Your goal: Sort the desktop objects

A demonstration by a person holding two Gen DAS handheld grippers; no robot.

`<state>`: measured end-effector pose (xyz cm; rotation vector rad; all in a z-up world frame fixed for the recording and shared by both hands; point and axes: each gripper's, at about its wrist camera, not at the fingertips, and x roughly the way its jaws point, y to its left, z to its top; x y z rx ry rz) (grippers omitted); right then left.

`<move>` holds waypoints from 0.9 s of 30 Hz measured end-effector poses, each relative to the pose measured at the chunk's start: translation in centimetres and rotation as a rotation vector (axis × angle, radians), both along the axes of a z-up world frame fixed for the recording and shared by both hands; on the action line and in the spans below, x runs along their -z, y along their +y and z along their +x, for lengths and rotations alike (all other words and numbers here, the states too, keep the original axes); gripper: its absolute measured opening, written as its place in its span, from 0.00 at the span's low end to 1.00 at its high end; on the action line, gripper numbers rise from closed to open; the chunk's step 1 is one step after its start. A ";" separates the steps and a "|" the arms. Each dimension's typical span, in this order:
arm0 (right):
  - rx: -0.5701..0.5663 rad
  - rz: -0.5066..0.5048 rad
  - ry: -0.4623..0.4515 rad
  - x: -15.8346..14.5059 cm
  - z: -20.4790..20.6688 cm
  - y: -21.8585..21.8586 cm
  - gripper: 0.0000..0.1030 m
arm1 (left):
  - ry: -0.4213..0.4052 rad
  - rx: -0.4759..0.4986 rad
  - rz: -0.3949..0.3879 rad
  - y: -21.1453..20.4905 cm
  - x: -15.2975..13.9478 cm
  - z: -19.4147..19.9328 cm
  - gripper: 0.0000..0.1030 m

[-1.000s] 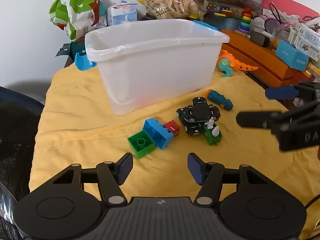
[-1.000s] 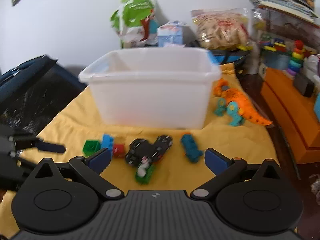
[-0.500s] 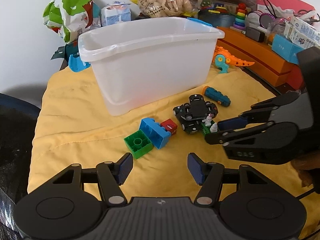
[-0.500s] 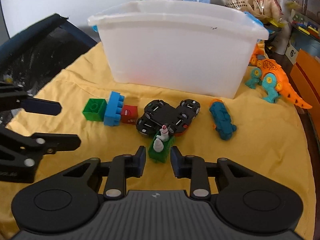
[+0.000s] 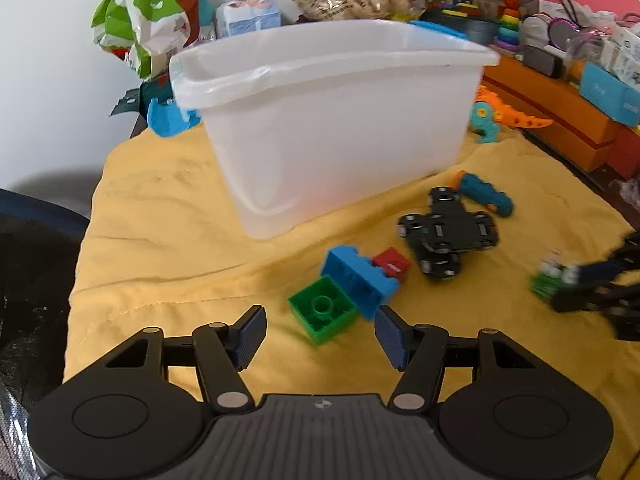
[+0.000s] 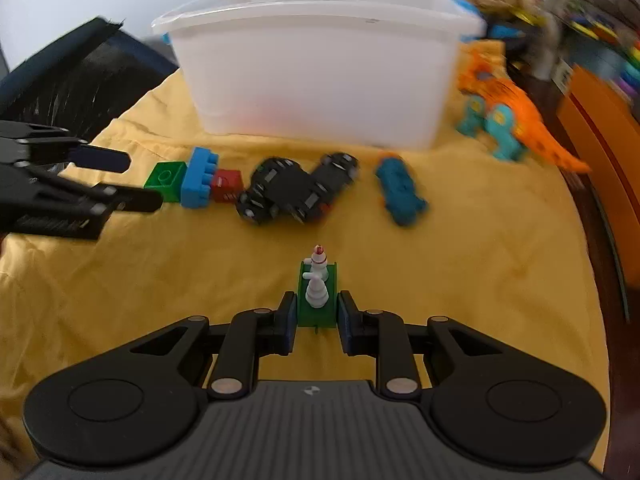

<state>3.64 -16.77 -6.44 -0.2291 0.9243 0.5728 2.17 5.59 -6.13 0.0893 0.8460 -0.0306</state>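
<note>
Toys lay spread on a yellow cloth [image 5: 168, 240] that covered the surface, in front of a big white plastic bin [image 5: 336, 120]. The right hand-held gripper [image 6: 317, 318] was pinching a small green block [image 6: 318, 304] with white figures on top; its two fingers pressed on both sides of the block, which looked raised a little above the cloth. In the left wrist view this same block [image 5: 550, 282] showed blurred at the right edge, between the dark fingers.

The left hand-held gripper [image 5: 320, 336] was spread wide and held nothing. Just ahead of it lay a green brick [image 5: 322, 312], touching a blue brick [image 5: 360, 280], and a small red brick [image 5: 392, 264] touched the blue one on its far side. A black toy car [image 5: 448, 234] lay to the right of them, and a teal toy [image 5: 484, 194] was near it, closer to the bin. An orange dinosaur [image 6: 516, 120] stood beside the right end of the bin.
</note>
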 end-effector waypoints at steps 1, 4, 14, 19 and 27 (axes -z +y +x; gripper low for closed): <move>0.017 0.001 0.005 0.0 -0.1 -0.5 0.24 | 0.002 -0.002 -0.004 0.2 0.3 0.4 0.57; 0.058 0.017 0.023 0.2 -0.2 -1.3 0.24 | 0.025 0.015 -0.025 0.5 1.2 1.5 0.44; 0.064 0.009 0.006 0.9 -0.6 -0.5 0.24 | 0.055 0.135 -0.083 -1.8 1.1 -1.7 0.44; 0.085 0.026 0.017 1.1 -0.5 -0.7 0.25 | 0.067 0.157 -0.110 -2.4 1.0 -3.8 0.44; 0.048 0.011 0.004 0.8 -0.7 0.0 0.24 | 0.046 0.147 -0.120 -2.8 0.8 -4.2 0.44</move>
